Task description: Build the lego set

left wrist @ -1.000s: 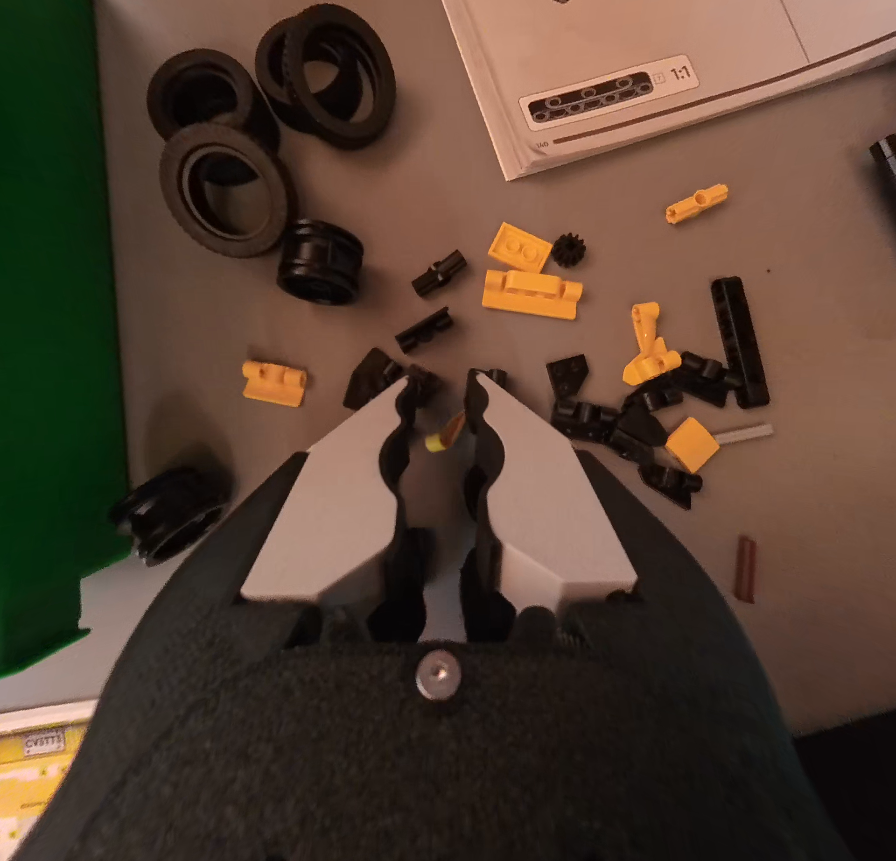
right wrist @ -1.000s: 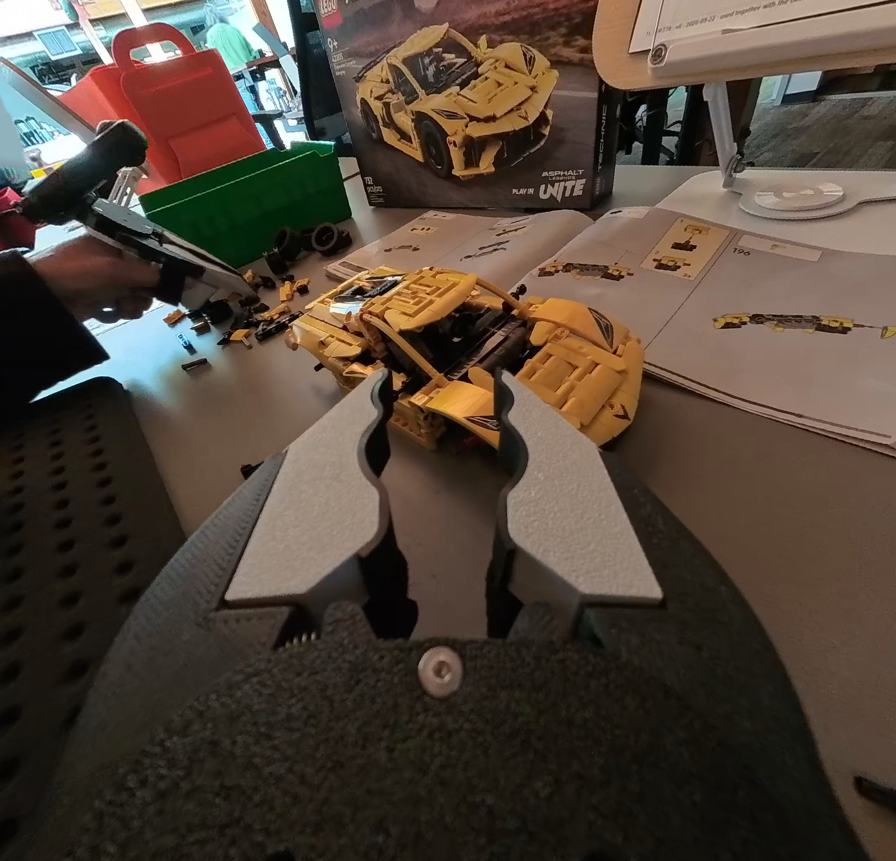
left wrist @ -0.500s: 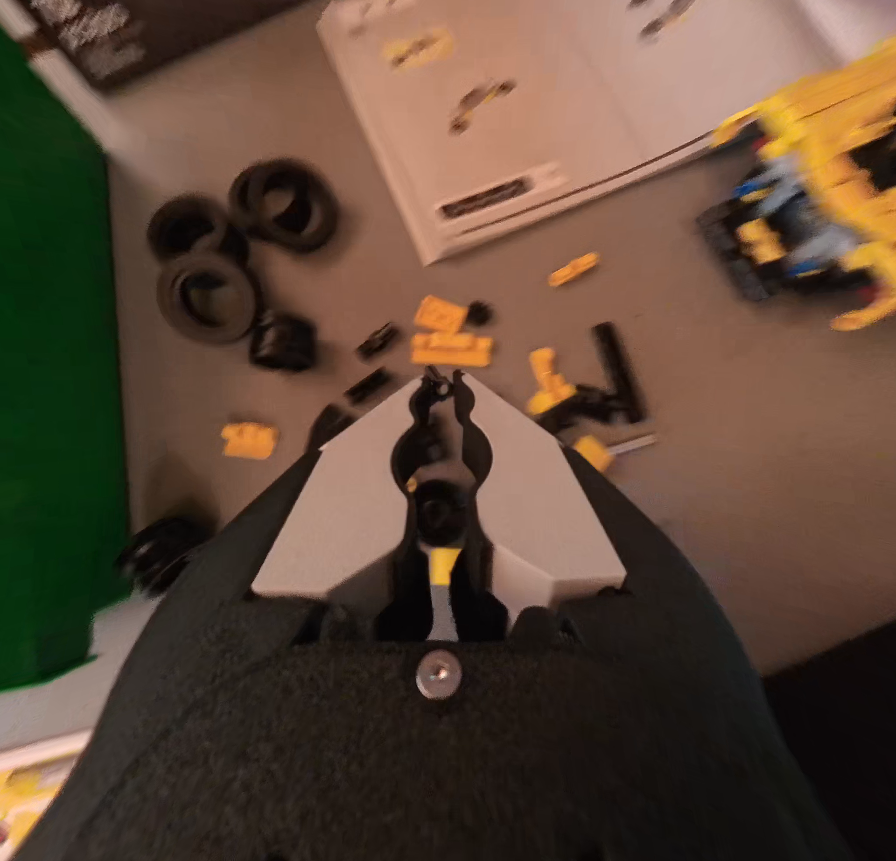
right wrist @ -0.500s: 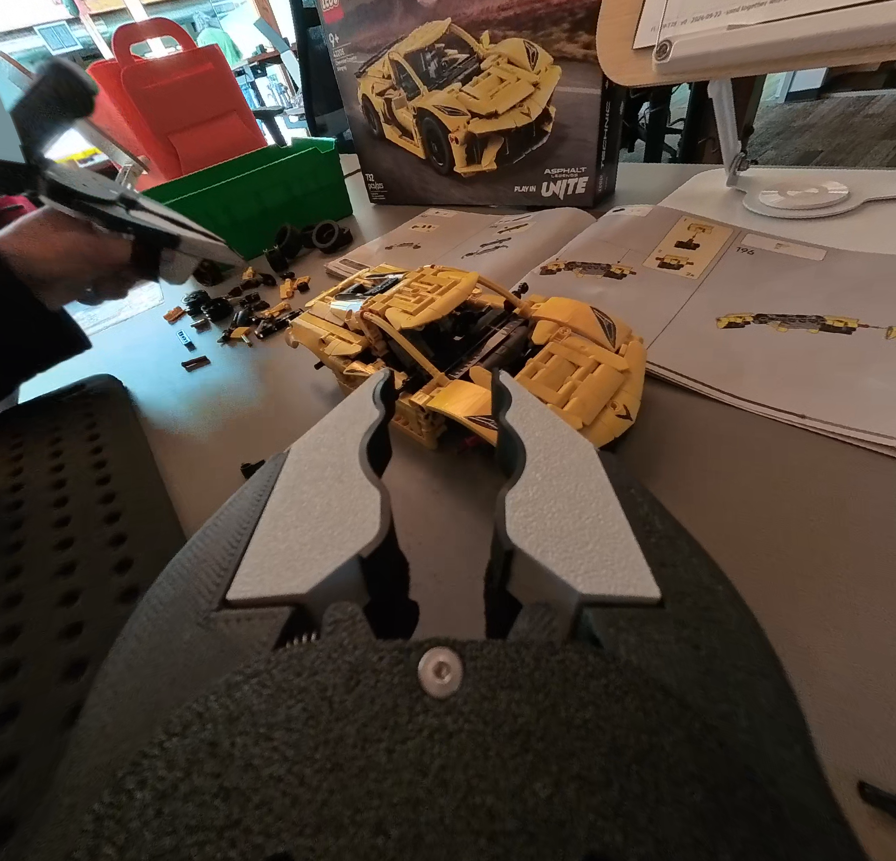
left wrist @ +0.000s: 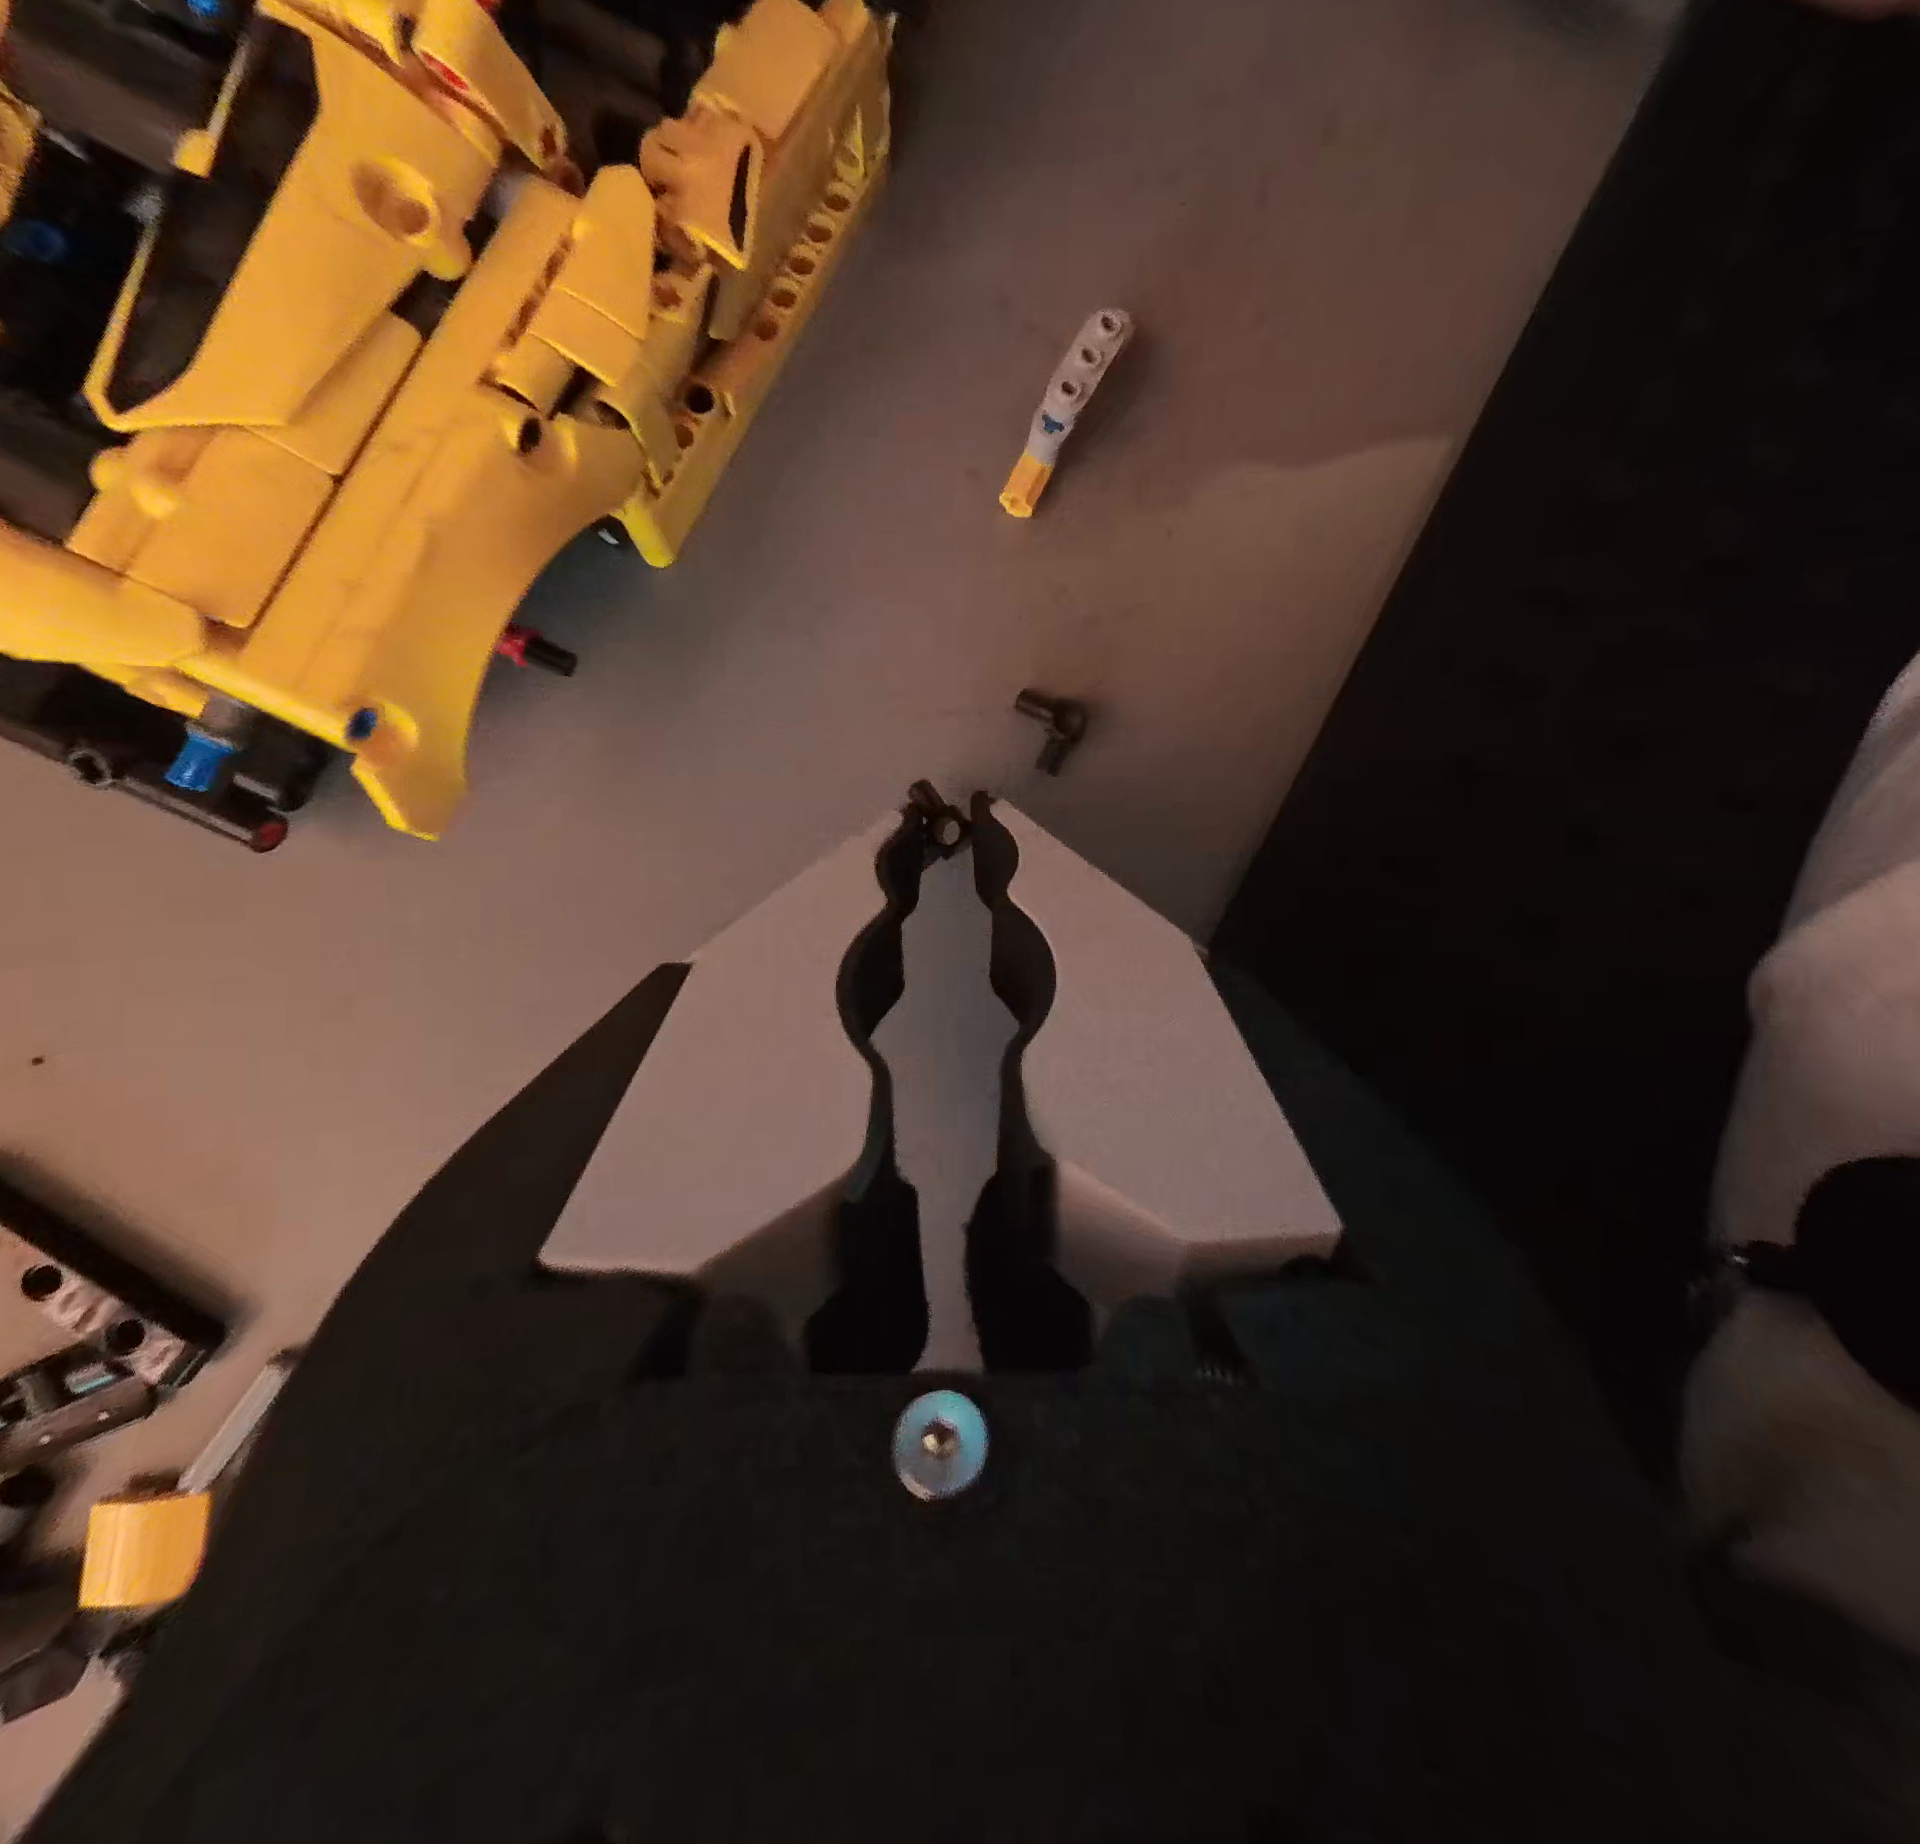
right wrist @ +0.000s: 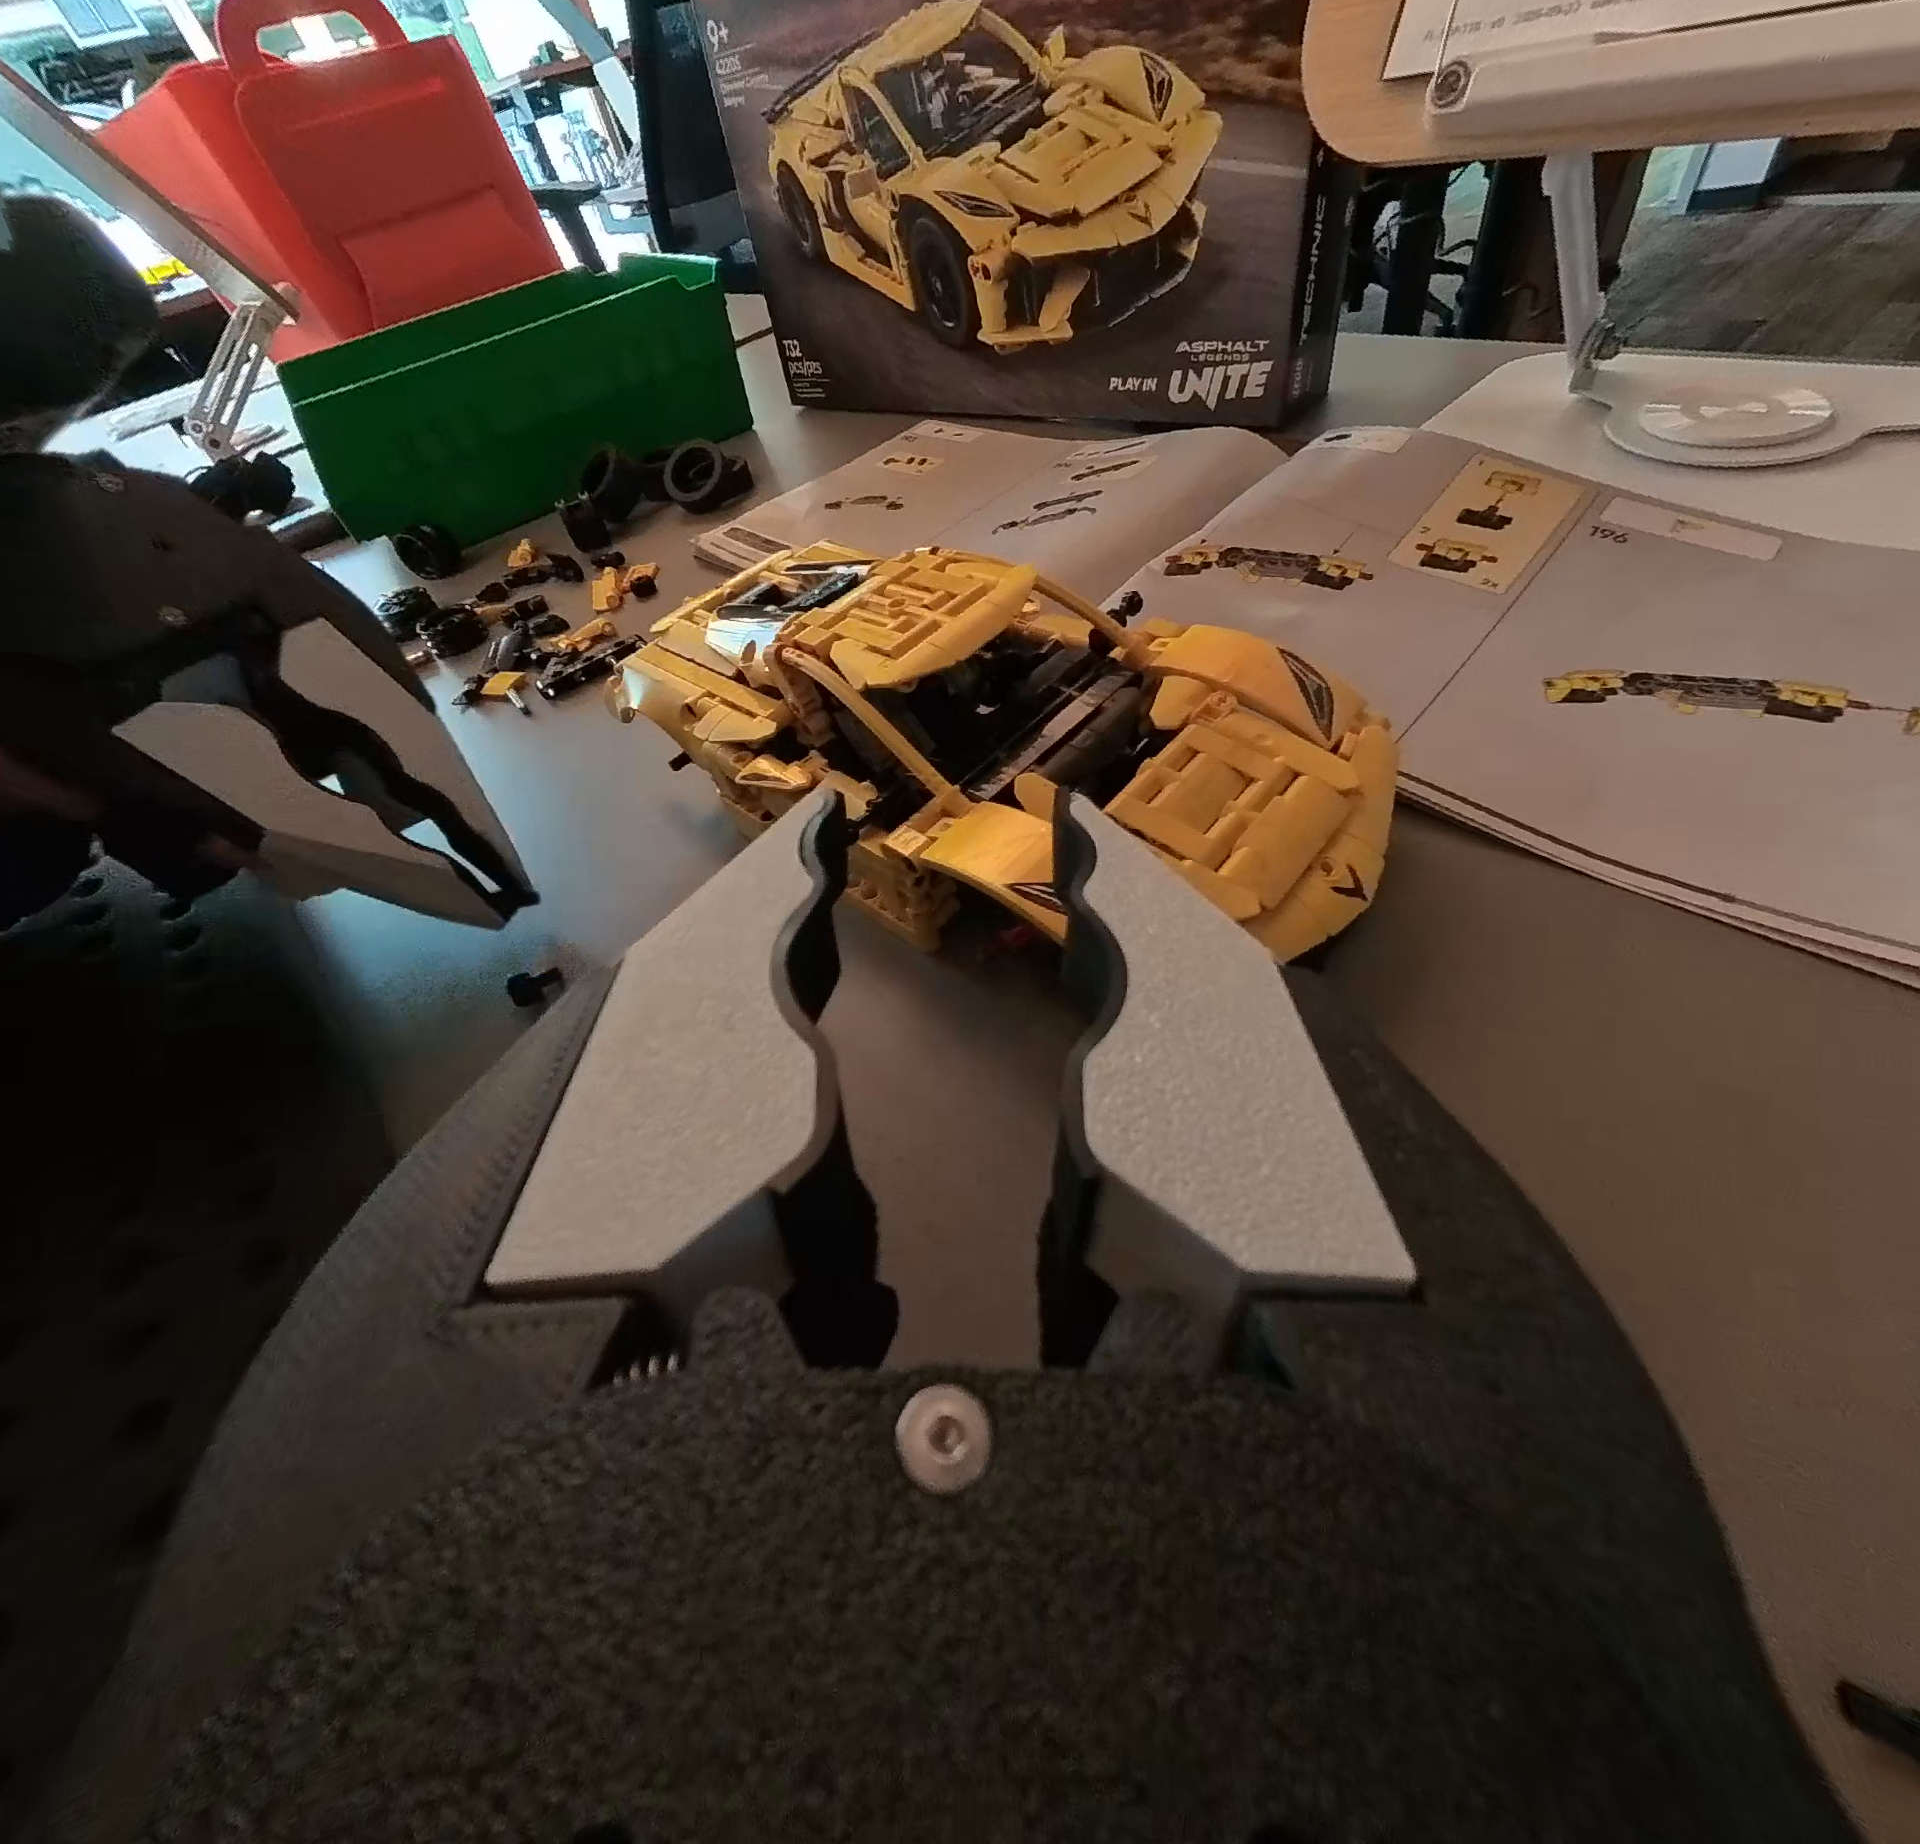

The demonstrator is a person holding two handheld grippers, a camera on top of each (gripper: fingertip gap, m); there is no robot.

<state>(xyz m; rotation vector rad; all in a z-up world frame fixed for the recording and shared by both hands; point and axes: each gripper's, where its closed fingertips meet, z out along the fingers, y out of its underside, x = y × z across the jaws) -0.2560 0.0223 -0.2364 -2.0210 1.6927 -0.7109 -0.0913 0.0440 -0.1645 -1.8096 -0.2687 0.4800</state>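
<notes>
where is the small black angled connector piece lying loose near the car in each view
Left wrist view: the small black angled connector lies on the grey table just past the left claw tips, slightly right.
Right wrist view: it sits low left, below the left claw tips.
Shared landmark: the yellow car.

L gripper [left wrist: 943, 826] tilted down, fingertips nearly closed w/ small black piece [left wrist: 940, 826] pinched between; R gripper [right wrist: 945, 838] level, fingers apart, holding nothing.
</notes>
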